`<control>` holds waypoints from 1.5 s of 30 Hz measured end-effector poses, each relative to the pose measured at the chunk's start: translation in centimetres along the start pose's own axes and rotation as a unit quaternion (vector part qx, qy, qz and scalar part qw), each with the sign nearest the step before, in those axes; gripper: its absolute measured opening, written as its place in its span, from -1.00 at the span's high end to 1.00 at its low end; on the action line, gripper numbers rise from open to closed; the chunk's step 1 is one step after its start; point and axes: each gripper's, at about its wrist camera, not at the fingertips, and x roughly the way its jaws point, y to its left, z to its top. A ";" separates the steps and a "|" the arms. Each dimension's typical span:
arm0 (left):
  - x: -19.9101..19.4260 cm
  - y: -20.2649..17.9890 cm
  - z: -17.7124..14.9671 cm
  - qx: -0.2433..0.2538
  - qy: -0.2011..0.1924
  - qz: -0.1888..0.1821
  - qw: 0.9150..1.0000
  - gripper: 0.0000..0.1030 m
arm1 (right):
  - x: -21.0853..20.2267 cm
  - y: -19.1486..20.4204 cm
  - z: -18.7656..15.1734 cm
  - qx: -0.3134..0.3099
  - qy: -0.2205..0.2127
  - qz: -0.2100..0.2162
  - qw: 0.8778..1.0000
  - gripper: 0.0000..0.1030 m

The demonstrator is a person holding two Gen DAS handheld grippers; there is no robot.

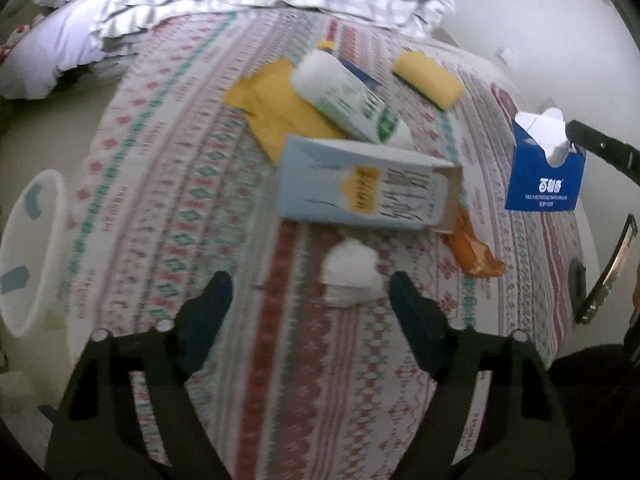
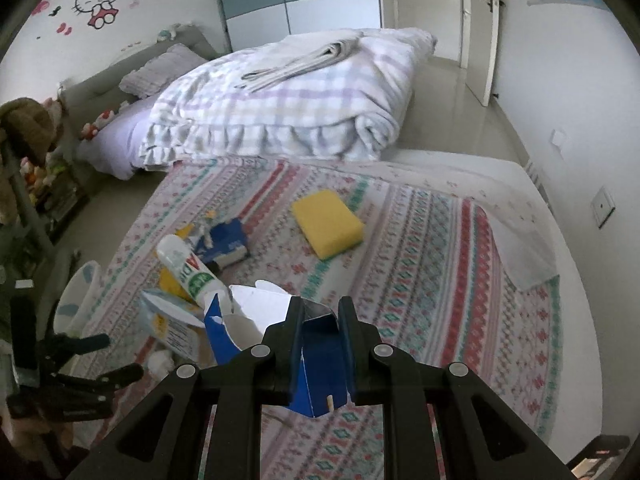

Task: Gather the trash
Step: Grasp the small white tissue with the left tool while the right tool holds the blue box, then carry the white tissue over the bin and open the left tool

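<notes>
My left gripper (image 1: 310,292) is open and empty, low over the patterned bedspread, with a crumpled white tissue (image 1: 350,276) just ahead, near its right finger. Beyond lie a pale blue carton (image 1: 360,188), a white tube (image 1: 348,96), a yellow envelope (image 1: 276,108) and an orange wrapper (image 1: 474,254). My right gripper (image 2: 320,308) is shut on an opened blue box (image 2: 316,364), held above the bed; the same box shows at the right of the left wrist view (image 1: 542,172). A white bin (image 1: 34,248) stands left of the bed.
A yellow sponge (image 2: 328,228) and a small blue box (image 2: 224,240) lie mid-bed. A folded checked blanket (image 2: 288,96) covers the far end. The white bin also shows at the lower left (image 2: 78,300). A wall runs along the bed's right side.
</notes>
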 end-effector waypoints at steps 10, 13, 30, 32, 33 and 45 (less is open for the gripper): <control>2.3 -1.7 0.3 0.023 0.007 -0.014 1.000 0.19 | -0.2 -0.4 -1.0 -0.011 0.008 -0.005 1.000 0.65; 2.1 -2.1 0.4 0.036 0.007 -0.014 0.999 0.56 | -0.3 0.1 -1.0 -0.015 0.005 -0.003 1.000 0.65; -3.4 3.0 0.2 -0.004 -0.049 0.004 0.999 0.58 | -0.7 5.3 0.5 -0.040 -0.018 0.041 0.998 0.65; -3.9 4.0 0.2 -0.014 -0.054 0.008 0.998 0.58 | -0.5 6.4 0.7 -0.046 -0.019 0.046 0.998 0.65; -4.1 4.5 0.2 -0.019 -0.057 0.010 0.998 0.58 | -0.5 6.8 0.8 -0.048 -0.019 0.049 0.997 0.65; -6.3 10.7 -0.5 -0.073 -0.074 0.037 0.994 0.58 | 0.8 12.9 1.7 -0.082 -0.016 0.083 0.993 0.65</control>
